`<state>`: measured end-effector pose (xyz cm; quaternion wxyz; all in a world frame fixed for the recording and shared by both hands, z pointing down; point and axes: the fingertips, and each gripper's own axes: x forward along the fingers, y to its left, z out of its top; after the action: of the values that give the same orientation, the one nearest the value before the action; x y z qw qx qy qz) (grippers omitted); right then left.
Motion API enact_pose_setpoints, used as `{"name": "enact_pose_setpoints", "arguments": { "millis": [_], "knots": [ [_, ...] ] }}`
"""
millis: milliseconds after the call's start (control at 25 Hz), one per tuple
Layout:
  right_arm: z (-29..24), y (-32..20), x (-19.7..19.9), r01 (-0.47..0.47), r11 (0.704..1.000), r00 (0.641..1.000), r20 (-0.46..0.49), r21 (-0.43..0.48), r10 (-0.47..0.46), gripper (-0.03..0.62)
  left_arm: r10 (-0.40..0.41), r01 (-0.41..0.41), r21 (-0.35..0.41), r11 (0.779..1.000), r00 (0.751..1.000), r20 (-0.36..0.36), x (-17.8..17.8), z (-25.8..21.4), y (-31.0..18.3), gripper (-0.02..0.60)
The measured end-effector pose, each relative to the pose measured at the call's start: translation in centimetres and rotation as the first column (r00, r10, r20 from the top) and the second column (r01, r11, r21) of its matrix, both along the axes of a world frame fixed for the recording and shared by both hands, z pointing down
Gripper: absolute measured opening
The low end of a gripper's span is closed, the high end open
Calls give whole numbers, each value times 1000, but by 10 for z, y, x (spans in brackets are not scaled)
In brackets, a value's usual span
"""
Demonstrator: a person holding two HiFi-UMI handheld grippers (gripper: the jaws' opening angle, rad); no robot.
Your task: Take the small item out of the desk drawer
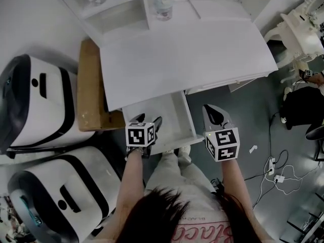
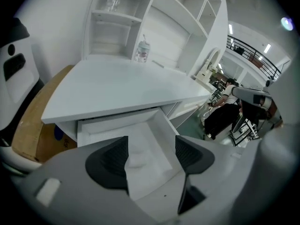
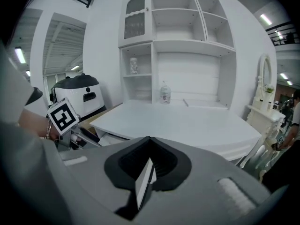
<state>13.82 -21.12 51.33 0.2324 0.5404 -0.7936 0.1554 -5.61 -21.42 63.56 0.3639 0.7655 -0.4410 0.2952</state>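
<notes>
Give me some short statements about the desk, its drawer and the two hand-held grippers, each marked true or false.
The desk drawer is pulled open. True.
The left hand-held gripper has its jaws shut. False: they stand apart.
A small white item lies in the drawer. True.
The right hand-held gripper holds a bottle. False: its jaws are together, empty; the bottle stands on the desk.
</notes>
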Motion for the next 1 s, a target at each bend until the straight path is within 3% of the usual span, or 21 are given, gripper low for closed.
{"name": "enact_pose_setpoints", "arguments": {
  "millis": [200, 560, 1000],
  "knots": [
    [13, -4, 0, 29, 999, 999, -19, -24, -30, 2, -11, 8, -103, 995, 1000, -26, 5, 34, 1, 346],
    [32, -1, 12, 21, 998, 999, -24, -64, -22, 2, 41, -29, -209, 978, 998, 54, 10, 86, 5, 387],
    [57, -1, 24, -25, 991, 999, 35, -130, 30, 2, 32, 10, -283, 959, 989, 143, 5, 137, 13, 420]
  ]
}}
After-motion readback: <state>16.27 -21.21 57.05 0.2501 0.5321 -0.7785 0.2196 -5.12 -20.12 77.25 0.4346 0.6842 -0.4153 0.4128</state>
